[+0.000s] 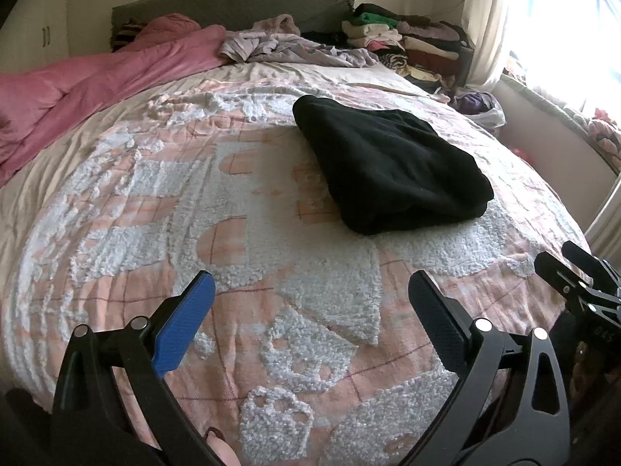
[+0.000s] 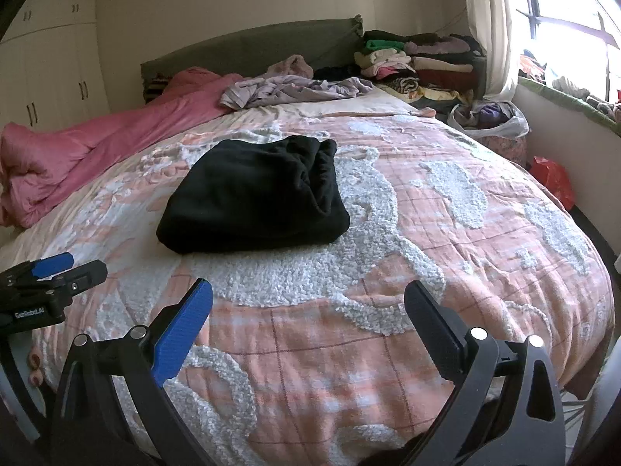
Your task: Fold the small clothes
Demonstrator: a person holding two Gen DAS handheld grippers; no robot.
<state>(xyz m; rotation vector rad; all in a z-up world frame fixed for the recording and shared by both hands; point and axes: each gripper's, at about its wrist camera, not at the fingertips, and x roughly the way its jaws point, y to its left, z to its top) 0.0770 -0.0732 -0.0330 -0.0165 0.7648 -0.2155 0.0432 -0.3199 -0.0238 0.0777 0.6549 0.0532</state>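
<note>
A black garment [image 1: 392,163] lies folded into a thick bundle on the pink and white bedspread [image 1: 240,202]; it also shows in the right wrist view [image 2: 256,198]. My left gripper [image 1: 310,287] is open and empty, held above the bedspread near the foot of the bed, well short of the garment. My right gripper [image 2: 308,295] is open and empty too, also short of the garment. The right gripper shows at the right edge of the left wrist view [image 1: 582,283], and the left gripper shows at the left edge of the right wrist view [image 2: 58,272].
A pink duvet [image 1: 85,89] lies bunched along the bed's left side. Loose lilac clothes [image 1: 279,44] lie by the grey headboard [image 1: 233,4]. Stacks of folded clothes [image 1: 403,42] stand at the back right. A window ledge [image 2: 562,97] and a red bag [image 2: 551,178] are to the right.
</note>
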